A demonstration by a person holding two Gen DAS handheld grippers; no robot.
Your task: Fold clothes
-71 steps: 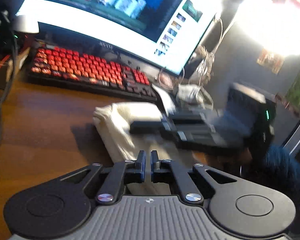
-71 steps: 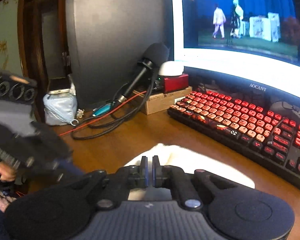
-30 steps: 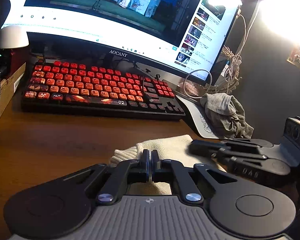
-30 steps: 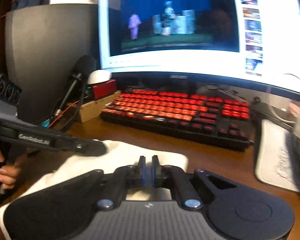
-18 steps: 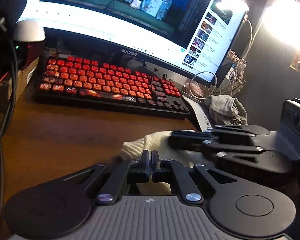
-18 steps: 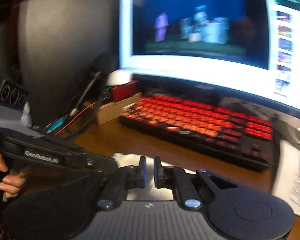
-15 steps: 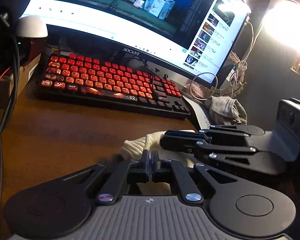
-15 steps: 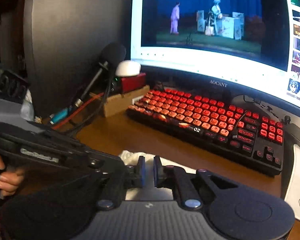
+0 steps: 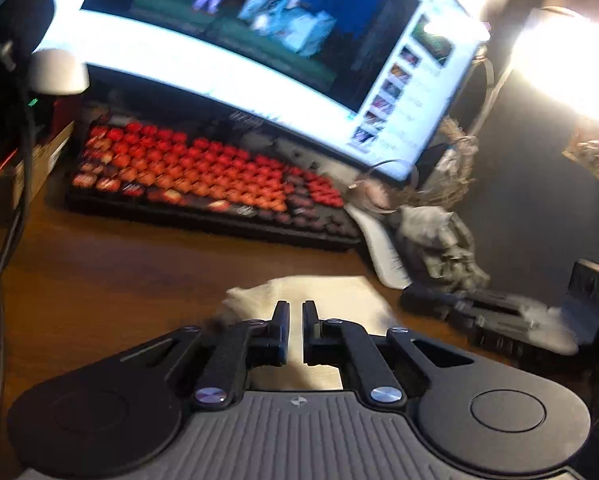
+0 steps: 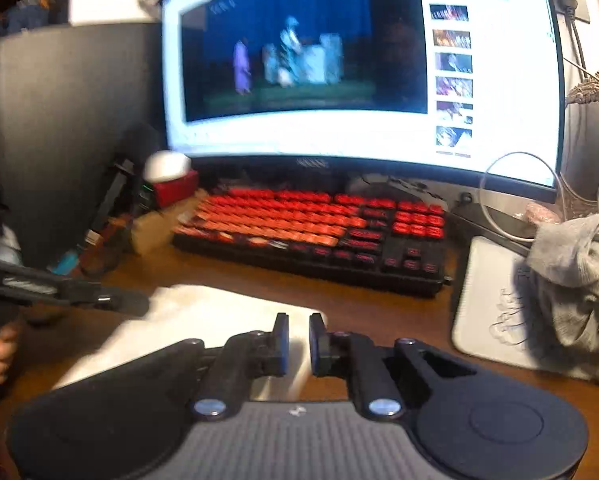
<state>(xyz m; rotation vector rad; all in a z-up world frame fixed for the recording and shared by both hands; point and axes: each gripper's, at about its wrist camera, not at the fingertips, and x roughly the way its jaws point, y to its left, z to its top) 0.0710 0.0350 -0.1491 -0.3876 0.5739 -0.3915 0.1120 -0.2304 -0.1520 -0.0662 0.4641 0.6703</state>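
Judged white cloth (image 10: 219, 320) soft, light, floppy; best pinched at an edge. Saw left tool (image 9: 295, 332) shut, right tool (image 10: 298, 344) opening above cloth, gripping nothing.

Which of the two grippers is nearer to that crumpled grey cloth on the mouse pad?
The right gripper: seen from the left wrist, its tip lies just below the grey cloth. The left gripper sits far across the white garment, on the opposite side.

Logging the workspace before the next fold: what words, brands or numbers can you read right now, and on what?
None can be read.
monitor bezel: brand mark, blurred.
Screen sidebar: small captions, blurred.
keyboard keycaps: legends too smeared.
left gripper side: pale lettering, motion-blurred.
mouse pad: a line drawing, no clear words.
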